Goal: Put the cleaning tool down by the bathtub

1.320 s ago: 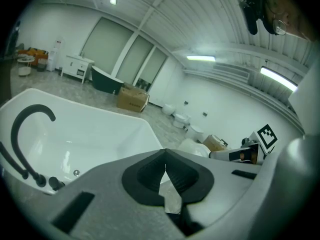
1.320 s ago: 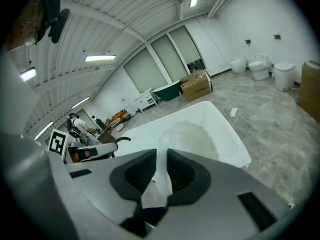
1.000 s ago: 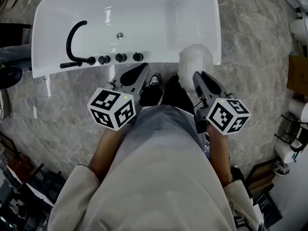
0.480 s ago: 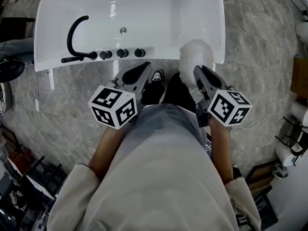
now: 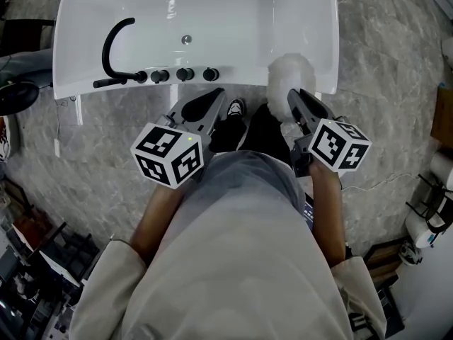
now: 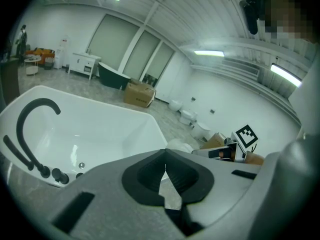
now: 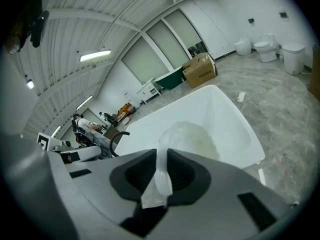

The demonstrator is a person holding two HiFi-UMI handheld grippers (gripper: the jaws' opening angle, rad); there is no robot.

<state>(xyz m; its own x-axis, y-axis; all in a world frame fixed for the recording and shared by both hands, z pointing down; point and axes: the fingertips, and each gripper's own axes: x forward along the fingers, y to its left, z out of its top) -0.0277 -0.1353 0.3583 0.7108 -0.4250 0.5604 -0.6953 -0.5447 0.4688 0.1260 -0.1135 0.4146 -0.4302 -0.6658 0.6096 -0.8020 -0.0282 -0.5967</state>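
The cleaning tool [image 5: 290,75] is a white fluffy duster head on a pale translucent handle [image 7: 161,176]. My right gripper [image 5: 296,98] is shut on that handle, and the fluffy head [image 7: 192,139] sticks out past the jaws over the front right rim of the white bathtub [image 5: 330,48]. My left gripper [image 5: 215,96] hangs to the left, before the tub's front wall. Its pads [image 6: 176,170] meet at the tip with nothing between them. The tub [image 6: 100,129] carries a black arched faucet [image 5: 113,48] and black knobs [image 5: 185,74].
Grey marbled floor [image 5: 382,69] surrounds the tub. The person's shoe [image 5: 233,110] stands close under the tub's front rim between the grippers. Shelves and clutter line the right edge [image 5: 428,211] and lower left. Toilets [image 6: 187,116] and a cardboard box [image 6: 139,93] stand far beyond.
My right gripper has sunk a little with the cleaning tool, staying at the tub's front right rim. The left gripper has barely moved.
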